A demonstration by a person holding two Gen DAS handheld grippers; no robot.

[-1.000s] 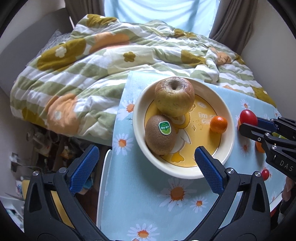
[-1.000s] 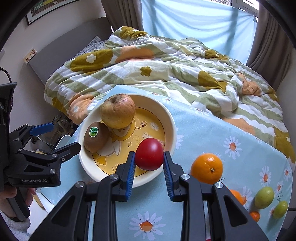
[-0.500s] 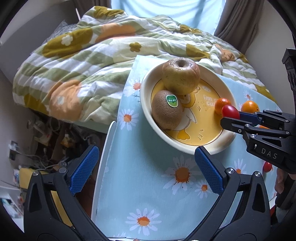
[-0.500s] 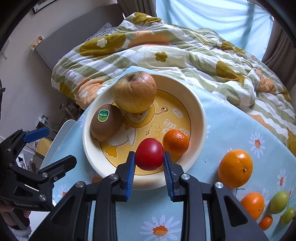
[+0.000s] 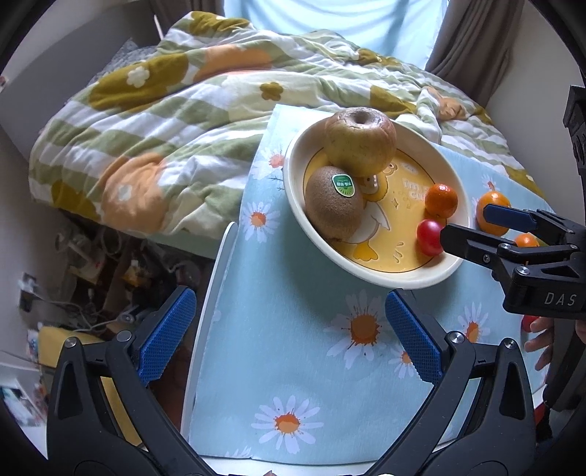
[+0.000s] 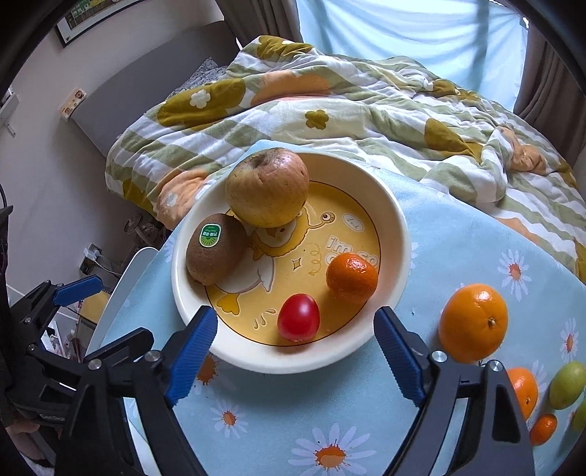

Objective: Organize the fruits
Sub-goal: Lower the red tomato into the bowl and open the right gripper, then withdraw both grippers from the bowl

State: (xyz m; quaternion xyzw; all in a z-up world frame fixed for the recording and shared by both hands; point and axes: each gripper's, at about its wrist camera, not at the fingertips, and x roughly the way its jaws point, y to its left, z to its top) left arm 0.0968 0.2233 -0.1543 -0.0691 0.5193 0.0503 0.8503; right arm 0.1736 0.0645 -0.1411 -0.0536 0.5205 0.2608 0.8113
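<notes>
Left wrist view, left to right: cluttered floor (image 5: 91, 263) below the bed; quilt (image 5: 164, 121) with flower print over the bed. Left tongs (image 5: 289, 331) wide open, blue pads spread, nothing between them, hovering over the desk (image 5: 293, 329) with its daisy-print cloth. The plate (image 5: 293, 183) sits near the desk's far edge next to the quilt. On it: kiwi (image 5: 333, 203) with green sticker, touching the apple (image 5: 360, 141) behind it; small mandarin (image 5: 441, 199) and red tomato (image 5: 429, 237) near the plate's right side. Right tongs (image 5: 472, 227) enter from the right, one black finger tip just beside the tomato; contact cannot be judged here. This view alone shows a hand (image 5: 542, 337) at the right edge and the floor clutter.

Right wrist view, left to right: left tongs (image 6: 78, 304) at the left margin, open. Plate (image 6: 399, 234) with kiwi (image 6: 216, 249), apple (image 6: 266, 187), tomato (image 6: 298, 317), small mandarin (image 6: 351, 277). Right tongs (image 6: 295, 357) wide open, pads either side of the plate's near rim, holding nothing; tomato lies free on the plate, apart from both pads. This settles what the left view left unclear. Only here: large orange (image 6: 473, 322) on the cloth right of the plate, then a smaller orange (image 6: 523, 390), a tiny orange fruit (image 6: 543, 428) and a green fruit (image 6: 567, 384) at the far right edge. Wall picture frame (image 6: 95, 18) upper left, also this view only.
</notes>
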